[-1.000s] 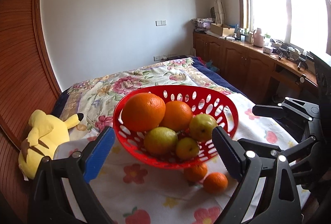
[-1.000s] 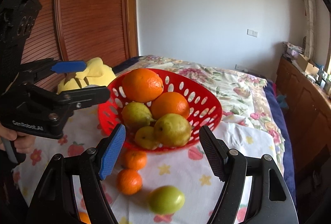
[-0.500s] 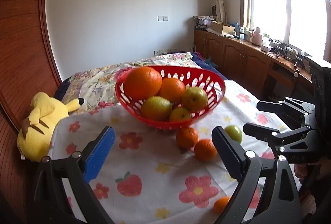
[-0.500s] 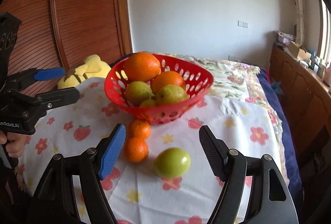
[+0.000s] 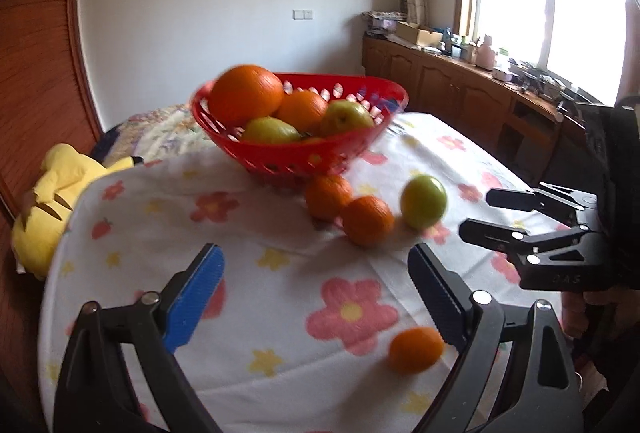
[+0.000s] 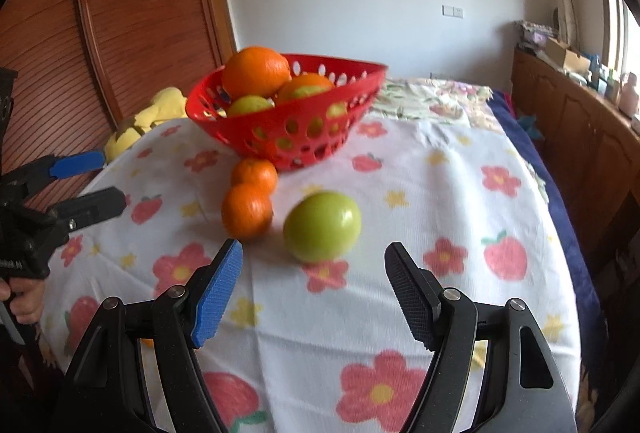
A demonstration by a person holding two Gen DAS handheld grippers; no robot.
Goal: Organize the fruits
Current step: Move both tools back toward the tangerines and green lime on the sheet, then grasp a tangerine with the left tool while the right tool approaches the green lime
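I am bringing my right claw (image 6: 312,289) in with its jaws standing wide and empty, the round glossy green apple (image 6: 322,226) lying at twelve o'clock just beyond the tips, while my left claw (image 5: 316,285) is narrowing, nothing between its pads. The red perforated plastic basket (image 6: 288,121) is sitting further off at eleven o'clock, heaped. The blurred apple is probably going to roll on the flower-printed cloth (image 6: 440,193) and knock the small orange tangerine (image 6: 247,210) at ten o'clock if one pad is touching first.
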